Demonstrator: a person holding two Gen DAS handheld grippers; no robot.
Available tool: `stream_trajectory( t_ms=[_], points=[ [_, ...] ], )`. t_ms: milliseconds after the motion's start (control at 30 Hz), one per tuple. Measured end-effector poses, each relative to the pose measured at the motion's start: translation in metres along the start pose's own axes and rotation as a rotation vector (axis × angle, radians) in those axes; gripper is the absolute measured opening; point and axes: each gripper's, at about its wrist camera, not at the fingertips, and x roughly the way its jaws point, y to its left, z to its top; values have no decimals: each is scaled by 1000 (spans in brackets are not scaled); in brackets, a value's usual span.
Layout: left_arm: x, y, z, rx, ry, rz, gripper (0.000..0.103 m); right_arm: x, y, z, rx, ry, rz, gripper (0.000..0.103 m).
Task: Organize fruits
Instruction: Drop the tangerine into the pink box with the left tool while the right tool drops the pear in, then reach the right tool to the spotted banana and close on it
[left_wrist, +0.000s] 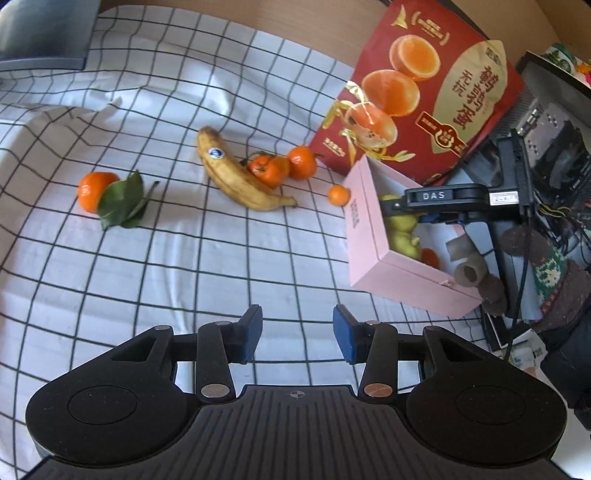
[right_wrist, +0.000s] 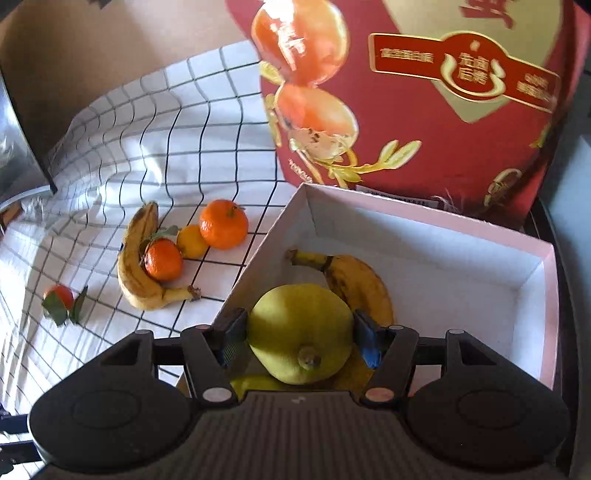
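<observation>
My right gripper (right_wrist: 300, 334) is shut on a green pear (right_wrist: 300, 328) and holds it over the pink box (right_wrist: 480, 225), above a banana (right_wrist: 354, 280) that lies inside. My left gripper (left_wrist: 297, 332) is open and empty above the checked cloth. On the cloth lie a banana (left_wrist: 236, 173), two tangerines (left_wrist: 282, 166) beside it, a small orange (left_wrist: 338, 195) by the box and a leafy tangerine (left_wrist: 92, 190) at the left. The pink box (left_wrist: 364, 236) holds green pears (left_wrist: 402, 236); the right gripper shows above it in the left wrist view.
A tall red gift box (left_wrist: 424, 92) stands behind the pink box. Computer hardware and cables (left_wrist: 546, 155) crowd the right edge. A dark object (left_wrist: 44, 33) sits at the far left corner. The checked cloth (left_wrist: 184, 258) covers the surface.
</observation>
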Motion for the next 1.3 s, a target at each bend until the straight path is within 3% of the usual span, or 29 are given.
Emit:
stream_trajectory(
  t_ms=[500,667,733,833,967,1133,1300],
  points=[
    [16,2,0,-4,38,-31,47,-41,9,-19,-36,-59,34,63],
    [19,13,4,-12,45,37,47,-65,44,-22,-138,-151,-31,63],
    [19,21,9,-13,62,63,47,-66,63,-18,-173,-147,-22,63],
    [7,34,18,21,12,111,47,-63,97,-12,-234,-156,16,62],
    [-5,63,23,-20,-9,104,47,-41,142,-10,-293,-159,16,48],
    [-17,87,13,33,7,106,47,17,195,-4,-419,-183,-54,48],
    [-35,105,6,38,31,80,47,73,216,19,-394,-145,-115,48]
  ],
)
